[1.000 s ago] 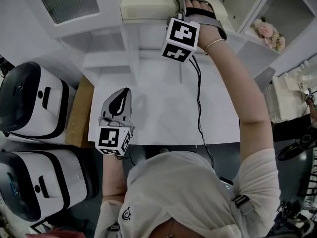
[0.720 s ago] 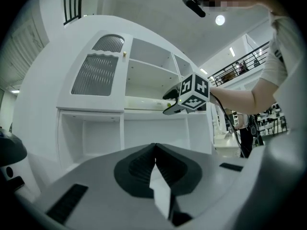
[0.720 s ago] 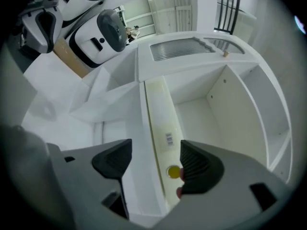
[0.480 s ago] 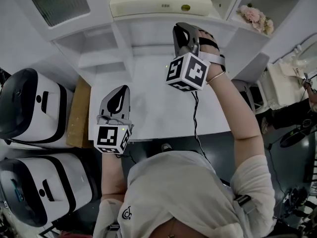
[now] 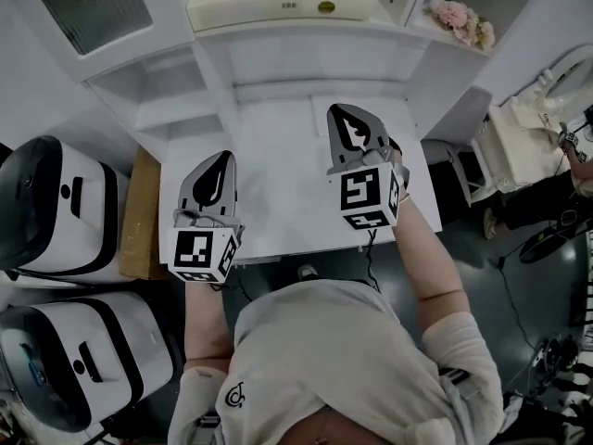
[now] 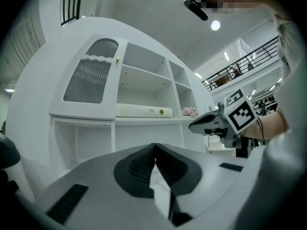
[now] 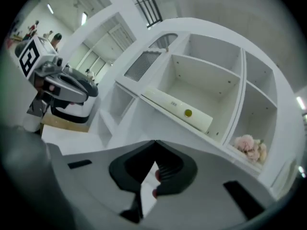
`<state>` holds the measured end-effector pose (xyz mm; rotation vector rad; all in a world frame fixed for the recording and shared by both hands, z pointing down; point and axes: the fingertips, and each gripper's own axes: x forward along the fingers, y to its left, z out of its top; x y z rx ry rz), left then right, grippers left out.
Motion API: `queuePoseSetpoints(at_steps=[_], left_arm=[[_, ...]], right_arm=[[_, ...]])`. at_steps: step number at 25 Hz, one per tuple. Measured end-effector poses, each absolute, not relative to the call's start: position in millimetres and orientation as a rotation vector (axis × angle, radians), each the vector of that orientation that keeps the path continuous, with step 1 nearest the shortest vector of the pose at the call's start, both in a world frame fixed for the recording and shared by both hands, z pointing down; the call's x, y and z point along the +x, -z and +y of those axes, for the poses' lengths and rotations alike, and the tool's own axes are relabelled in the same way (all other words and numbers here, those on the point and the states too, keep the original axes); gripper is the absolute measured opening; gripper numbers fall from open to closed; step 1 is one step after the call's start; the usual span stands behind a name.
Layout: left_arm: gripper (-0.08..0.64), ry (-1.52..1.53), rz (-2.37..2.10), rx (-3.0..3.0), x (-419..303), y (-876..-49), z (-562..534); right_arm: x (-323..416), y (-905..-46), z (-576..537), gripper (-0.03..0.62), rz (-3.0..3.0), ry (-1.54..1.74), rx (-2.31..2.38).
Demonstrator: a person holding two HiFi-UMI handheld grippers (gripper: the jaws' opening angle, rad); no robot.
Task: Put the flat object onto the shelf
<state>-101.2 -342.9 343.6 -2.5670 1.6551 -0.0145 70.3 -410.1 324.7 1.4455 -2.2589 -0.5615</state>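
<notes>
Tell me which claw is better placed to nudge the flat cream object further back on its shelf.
Right, probably. The right claw sits nearer the shelf and the flat cream object than the left claw. Both are shut and empty.

A large hall or lab: mezzanine railing [image 6: 240, 73], white shelf unit [image 5: 306, 44], bulky white machines [image 5: 65, 202].

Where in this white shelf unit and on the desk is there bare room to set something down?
Bare: the desktop between the left gripper and right gripper, and the upper shelf above the cream flat object. Taken: that object's own shelf, nearly filled, and the right compartment with pink flowers.
</notes>
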Motion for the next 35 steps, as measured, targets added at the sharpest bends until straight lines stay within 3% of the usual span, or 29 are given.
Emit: queuePoseSetpoints(at_steps=[16, 35], left_arm=[[0.014, 0.071, 1.624, -2.537, -64, -333, -359], [0.014, 0.041, 1.629, -2.544, -56, -331, -365]], right_arm=[[108, -360, -380, 0.006, -2.653, 0.136, 1.525], [104, -347, -388, 0.005, -2.700, 0.252, 1.493]])
